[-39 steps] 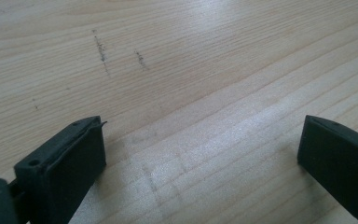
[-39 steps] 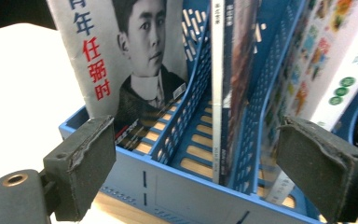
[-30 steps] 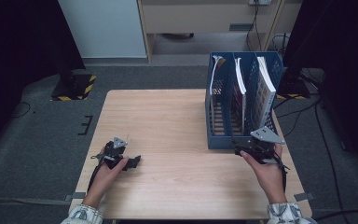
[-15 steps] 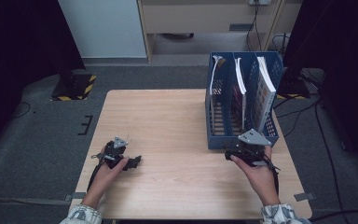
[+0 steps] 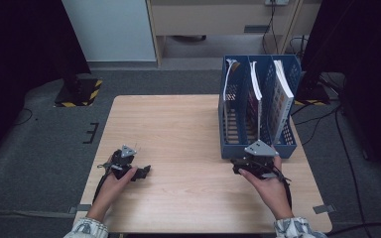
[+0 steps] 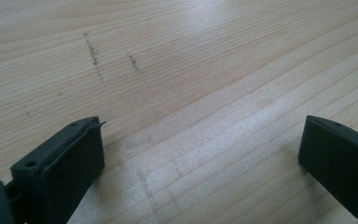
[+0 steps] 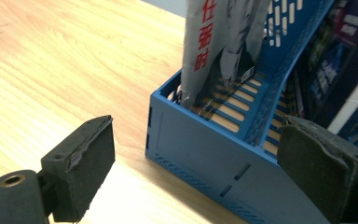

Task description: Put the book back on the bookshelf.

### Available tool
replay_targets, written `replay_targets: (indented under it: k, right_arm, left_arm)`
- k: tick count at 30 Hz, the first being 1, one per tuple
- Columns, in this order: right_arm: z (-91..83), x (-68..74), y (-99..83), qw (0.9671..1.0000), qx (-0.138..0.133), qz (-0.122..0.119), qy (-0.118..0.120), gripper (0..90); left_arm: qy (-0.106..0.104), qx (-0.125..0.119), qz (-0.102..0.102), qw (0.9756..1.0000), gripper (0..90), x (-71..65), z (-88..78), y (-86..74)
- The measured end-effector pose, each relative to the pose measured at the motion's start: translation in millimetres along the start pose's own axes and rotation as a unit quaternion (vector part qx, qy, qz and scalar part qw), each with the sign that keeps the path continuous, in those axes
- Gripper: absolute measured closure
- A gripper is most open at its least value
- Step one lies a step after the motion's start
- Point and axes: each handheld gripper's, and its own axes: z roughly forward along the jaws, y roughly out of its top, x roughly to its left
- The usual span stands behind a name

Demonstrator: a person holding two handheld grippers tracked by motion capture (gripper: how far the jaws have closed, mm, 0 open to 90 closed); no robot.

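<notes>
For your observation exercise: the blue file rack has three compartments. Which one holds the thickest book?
The rightmost compartment of the blue plastic file rack, seen from the person's side. Its white-edged thick book leans there; the other two compartments hold thinner items.

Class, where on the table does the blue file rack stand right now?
In the high view, the blue file rack stands at the table's far right, just beyond the right gripper.

My desk (image 6: 182, 70) was pale wood with fine grain, matt and lightly scuffed. The file rack (image 7: 200, 149) looked like smooth blue plastic, slotted along its walls. The magazine (image 7: 214, 51) in it was glossy paper. My right gripper (image 7: 196, 177) wore matt black pads, rough at the edges.
</notes>
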Motion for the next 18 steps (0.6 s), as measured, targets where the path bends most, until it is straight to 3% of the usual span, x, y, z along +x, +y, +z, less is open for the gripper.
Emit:
replay_targets:
  k: [7,18]
  right_arm:
    - [4.3,8.0,-0.5,0.9999,0.008,-0.006,0.009,11.8]
    - [13.6,37.4,1.7,0.9975,0.025,-0.04,0.053,11.8]
  left_arm:
    - [-0.001,0.001,0.001,1.0,0.0,0.0,0.3,0.4]
    - [-0.001,0.001,0.002,1.0,0.0,-0.1,0.2,0.4]
